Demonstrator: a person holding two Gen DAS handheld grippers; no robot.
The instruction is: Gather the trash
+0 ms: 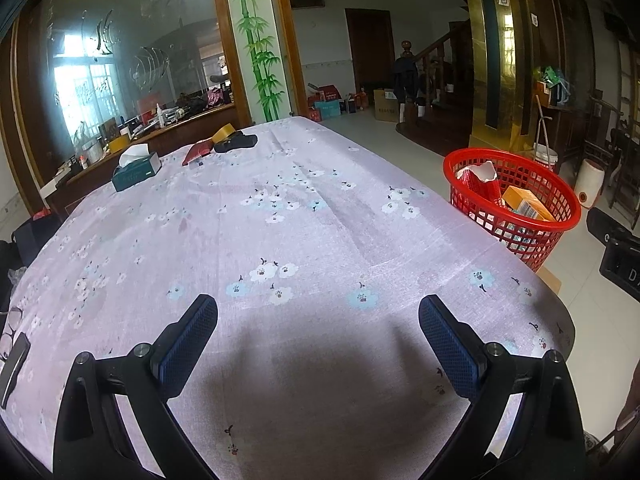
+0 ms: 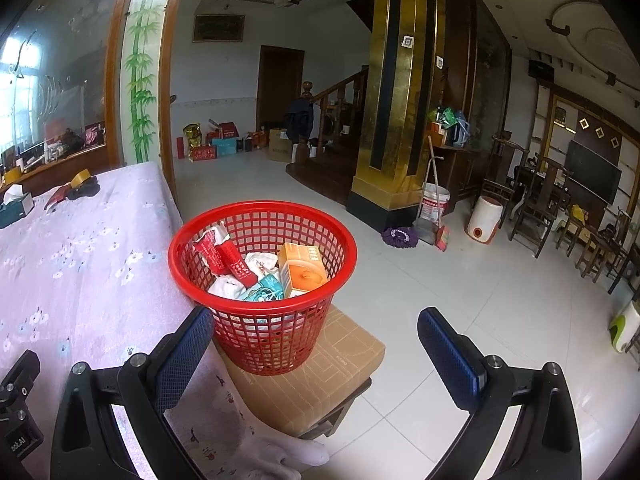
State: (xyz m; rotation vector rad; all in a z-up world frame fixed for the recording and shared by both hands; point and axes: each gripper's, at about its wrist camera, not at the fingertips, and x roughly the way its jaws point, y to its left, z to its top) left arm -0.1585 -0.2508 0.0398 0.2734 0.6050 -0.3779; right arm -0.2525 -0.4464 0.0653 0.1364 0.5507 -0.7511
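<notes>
A red mesh basket (image 2: 262, 280) stands on a cardboard-covered stool beside the table; in the left wrist view the basket (image 1: 516, 204) is at the right, past the table edge. Inside lie a red torn packet (image 2: 224, 258), an orange box (image 2: 302, 272), white crumpled paper (image 2: 224, 286) and a teal wrapper (image 2: 264, 290). My right gripper (image 2: 316, 344) hangs open just in front of the basket, nothing between its fingers. My left gripper (image 1: 318, 332) is open over the flowered tablecloth (image 1: 280, 220), holding nothing.
At the table's far end sit a tissue box (image 1: 136, 170), a red packet (image 1: 196, 153), a tape roll (image 1: 224, 133) and a dark object (image 1: 236, 143). Glasses and a phone (image 1: 12, 364) lie at the left edge. Tiled floor (image 2: 460, 280), chairs, mop and bucket are to the right.
</notes>
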